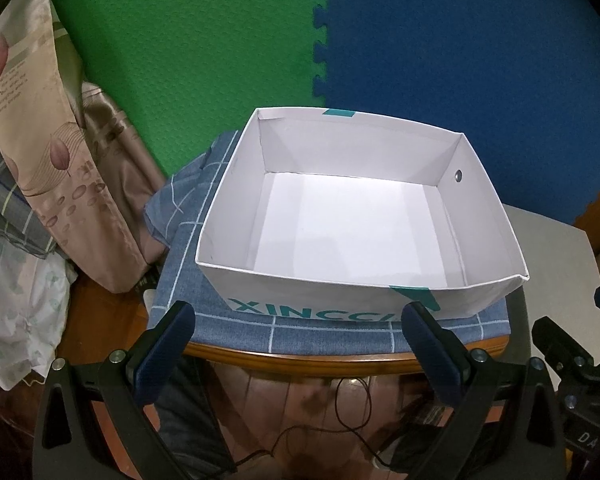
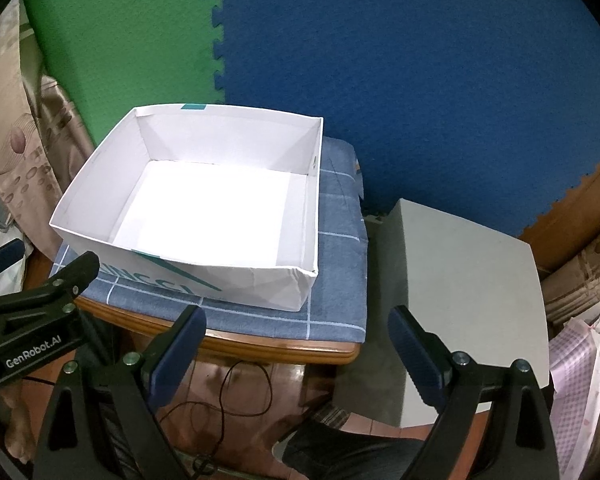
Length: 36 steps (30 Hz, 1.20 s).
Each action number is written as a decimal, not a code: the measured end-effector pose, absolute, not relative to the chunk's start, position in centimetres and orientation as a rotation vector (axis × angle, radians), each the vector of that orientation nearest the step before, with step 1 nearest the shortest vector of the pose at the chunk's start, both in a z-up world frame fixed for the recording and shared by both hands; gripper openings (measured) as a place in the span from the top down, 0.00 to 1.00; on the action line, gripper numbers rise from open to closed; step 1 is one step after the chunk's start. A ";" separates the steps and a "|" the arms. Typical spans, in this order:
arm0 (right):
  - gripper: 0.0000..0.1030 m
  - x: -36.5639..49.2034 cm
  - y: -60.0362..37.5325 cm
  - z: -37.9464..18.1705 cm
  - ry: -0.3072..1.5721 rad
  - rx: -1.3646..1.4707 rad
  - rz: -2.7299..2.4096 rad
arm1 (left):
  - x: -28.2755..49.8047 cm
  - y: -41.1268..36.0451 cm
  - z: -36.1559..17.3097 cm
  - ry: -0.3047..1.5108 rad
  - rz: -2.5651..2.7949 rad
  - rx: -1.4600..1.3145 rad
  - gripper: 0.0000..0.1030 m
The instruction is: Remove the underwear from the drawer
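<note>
— White cardboard box [image 1: 360, 220] on the blue checked cloth [image 1: 300, 332], twelve o'clock of both grippers; underwear cannot be told.
— Left gripper [image 1: 300, 344], right gripper [image 2: 296, 344]: jaws apart, holding nothing.

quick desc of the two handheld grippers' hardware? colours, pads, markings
Both match: the left gripper and right gripper are black, with triangular-cutout frames, silver bolts and dark blue fingers. In the right wrist view the left gripper carries white "GenRobot.AI" lettering on its side. No gripper cabling or sleeves visible.
</note>
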State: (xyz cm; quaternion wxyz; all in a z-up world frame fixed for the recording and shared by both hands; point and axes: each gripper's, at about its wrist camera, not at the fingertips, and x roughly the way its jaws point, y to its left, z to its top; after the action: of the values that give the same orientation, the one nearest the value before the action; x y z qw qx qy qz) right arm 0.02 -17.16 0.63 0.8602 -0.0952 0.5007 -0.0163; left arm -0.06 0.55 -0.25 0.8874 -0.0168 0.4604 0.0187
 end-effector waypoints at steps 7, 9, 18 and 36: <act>0.08 -0.1 -17.1 0.5 1.055 -0.197 -0.026 | -0.1 0.5 -0.2 0.957 0.041 -0.034 0.01; 0.08 -0.1 -17.0 0.5 1.054 -0.196 -0.026 | -0.2 0.6 -0.3 0.958 0.041 -0.034 0.01; 0.08 -0.2 -17.1 0.5 1.054 -0.198 -0.018 | -0.3 0.7 -0.5 0.960 0.037 -0.033 0.01; 0.08 -0.3 -17.0 -0.2 1.067 -0.198 -0.009 | -0.4 0.2 -1.1 0.966 0.020 -0.048 0.01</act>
State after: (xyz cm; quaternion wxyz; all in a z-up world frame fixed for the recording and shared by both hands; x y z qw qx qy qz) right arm -0.27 -17.01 -0.17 0.8564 -0.0942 0.5077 -0.0043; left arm -0.42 0.23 -1.06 0.8852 -0.0229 0.4646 0.0097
